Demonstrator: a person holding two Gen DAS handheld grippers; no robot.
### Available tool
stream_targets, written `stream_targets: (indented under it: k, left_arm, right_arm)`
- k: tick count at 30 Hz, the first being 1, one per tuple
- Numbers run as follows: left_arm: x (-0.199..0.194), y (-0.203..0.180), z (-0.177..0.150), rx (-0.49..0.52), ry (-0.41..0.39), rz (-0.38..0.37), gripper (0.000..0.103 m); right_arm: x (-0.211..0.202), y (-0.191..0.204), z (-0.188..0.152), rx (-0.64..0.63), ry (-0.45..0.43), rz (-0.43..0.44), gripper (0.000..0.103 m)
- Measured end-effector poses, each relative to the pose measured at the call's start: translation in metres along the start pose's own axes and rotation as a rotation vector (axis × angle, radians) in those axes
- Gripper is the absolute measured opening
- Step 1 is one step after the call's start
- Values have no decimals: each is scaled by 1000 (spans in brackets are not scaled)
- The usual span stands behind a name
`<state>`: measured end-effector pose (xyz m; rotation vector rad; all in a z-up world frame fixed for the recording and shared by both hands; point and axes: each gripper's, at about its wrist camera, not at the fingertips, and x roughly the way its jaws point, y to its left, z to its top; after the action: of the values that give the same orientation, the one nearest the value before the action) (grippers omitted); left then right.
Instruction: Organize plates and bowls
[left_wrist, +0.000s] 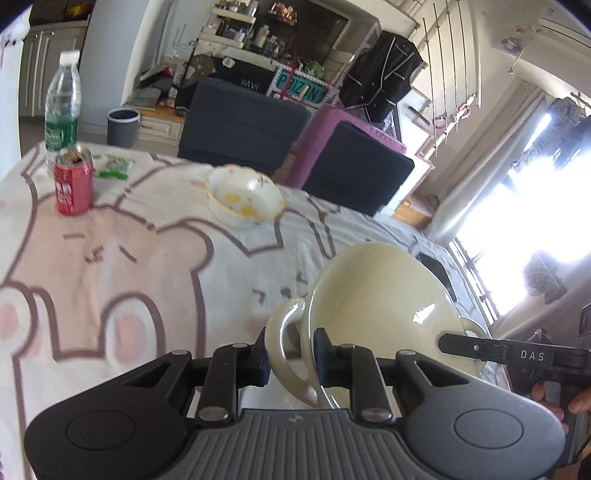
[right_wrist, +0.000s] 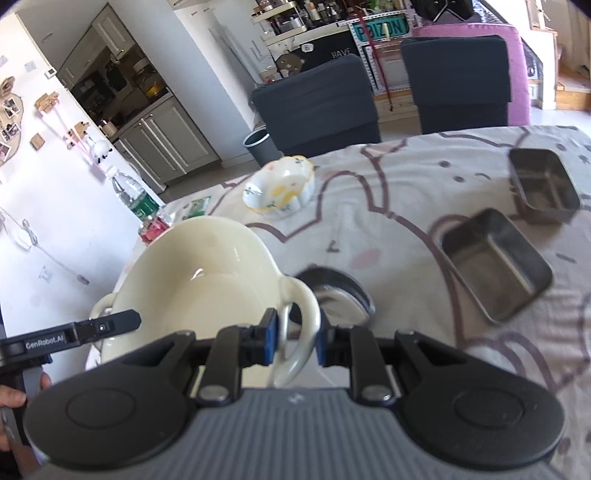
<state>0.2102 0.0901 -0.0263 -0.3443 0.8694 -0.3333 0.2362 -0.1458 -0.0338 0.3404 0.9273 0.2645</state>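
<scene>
A cream two-handled bowl hangs tilted above the table, carried by both grippers. My left gripper is shut on its near loop handle. In the right wrist view the same cream bowl is held by my right gripper, shut on the other loop handle. Each view shows the opposite gripper's finger reaching the far handle. A small flower-patterned bowl sits farther back on the table. Two square steel dishes and a round steel dish lie to the right.
A patterned cloth covers the table. A red can and a water bottle stand at the back left, near a green packet. Two dark chairs stand behind the table. A bin stands on the floor.
</scene>
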Motion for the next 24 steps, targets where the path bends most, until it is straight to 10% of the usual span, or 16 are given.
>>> stream_targets:
  k: [24]
  left_arm:
    - [63, 40, -43, -168, 211, 5, 25]
  right_arm:
    - [29, -20, -49, 8, 148, -90, 25]
